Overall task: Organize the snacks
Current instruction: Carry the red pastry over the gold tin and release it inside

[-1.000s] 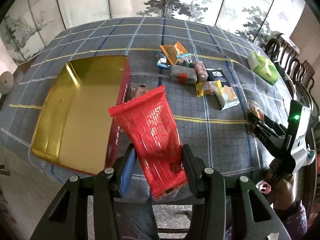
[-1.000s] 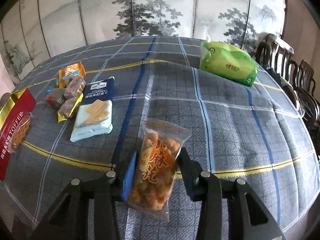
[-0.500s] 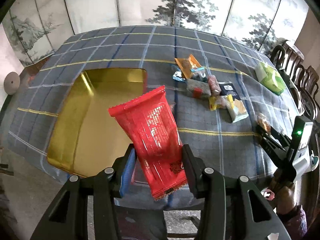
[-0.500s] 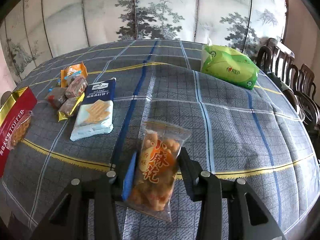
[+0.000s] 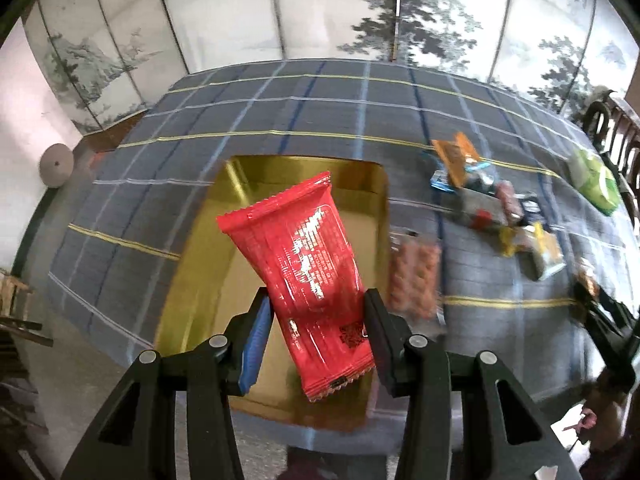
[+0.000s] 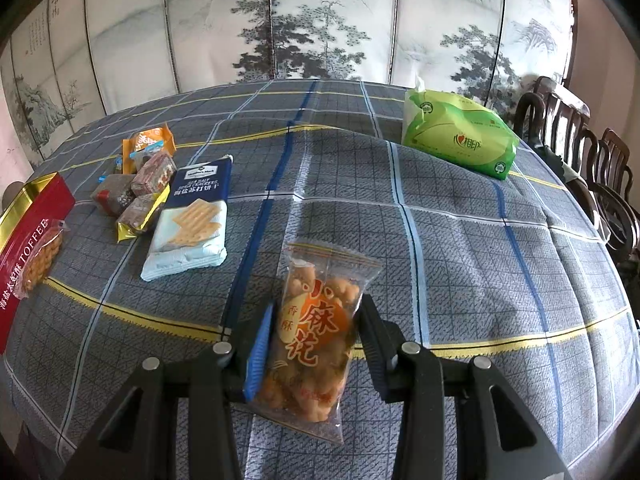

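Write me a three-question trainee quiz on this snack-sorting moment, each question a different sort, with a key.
1. True or false: the left gripper is shut on a red packet seen above the gold-lined tin.
2. Multiple choice: what is the right gripper holding? A) the blue cracker pack B) a clear bag of fried dough twists C) the green tissue pack
3. Fill in: the word printed on the tin's red side wall is ____.

Key: 1 true; 2 B; 3 TOFFEE.
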`<move>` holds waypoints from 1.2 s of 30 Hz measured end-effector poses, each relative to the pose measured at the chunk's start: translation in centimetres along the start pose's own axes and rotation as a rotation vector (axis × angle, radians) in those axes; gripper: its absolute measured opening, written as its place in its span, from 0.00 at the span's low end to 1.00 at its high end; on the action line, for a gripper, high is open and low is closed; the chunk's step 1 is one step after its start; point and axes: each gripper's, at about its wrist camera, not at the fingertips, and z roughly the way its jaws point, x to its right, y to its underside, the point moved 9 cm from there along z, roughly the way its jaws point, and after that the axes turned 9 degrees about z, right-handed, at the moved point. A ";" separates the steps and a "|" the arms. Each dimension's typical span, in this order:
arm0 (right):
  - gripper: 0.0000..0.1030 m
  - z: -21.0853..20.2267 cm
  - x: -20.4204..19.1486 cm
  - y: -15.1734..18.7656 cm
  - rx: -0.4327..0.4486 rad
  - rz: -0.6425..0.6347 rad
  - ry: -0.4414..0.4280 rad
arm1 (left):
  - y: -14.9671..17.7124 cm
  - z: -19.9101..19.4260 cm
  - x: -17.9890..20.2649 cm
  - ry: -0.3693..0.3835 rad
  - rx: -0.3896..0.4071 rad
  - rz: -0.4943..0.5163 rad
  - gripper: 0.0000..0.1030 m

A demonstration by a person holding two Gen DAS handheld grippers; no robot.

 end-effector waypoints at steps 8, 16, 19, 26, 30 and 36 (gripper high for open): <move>0.40 0.0 0.0 0.0 0.001 0.000 0.001 | -1.4 4.4 -3.7 -0.052 -0.049 0.006 0.41; 0.40 0.0 0.0 0.1 0.001 0.001 0.002 | -3.0 8.6 -6.1 -0.099 -0.095 0.035 0.41; 0.40 0.0 0.0 0.1 0.001 0.001 0.002 | -3.6 9.8 -6.7 -0.102 -0.112 0.047 0.41; 0.40 0.0 0.0 0.1 0.002 0.001 0.003 | -4.8 11.5 -7.2 -0.096 -0.122 0.086 0.39; 0.40 0.0 0.0 0.1 0.002 0.001 0.003 | -5.3 11.7 -7.3 -0.089 -0.123 0.102 0.41; 0.40 0.0 0.0 0.1 0.002 0.002 0.004 | -6.0 11.3 -7.1 -0.082 -0.088 0.136 0.50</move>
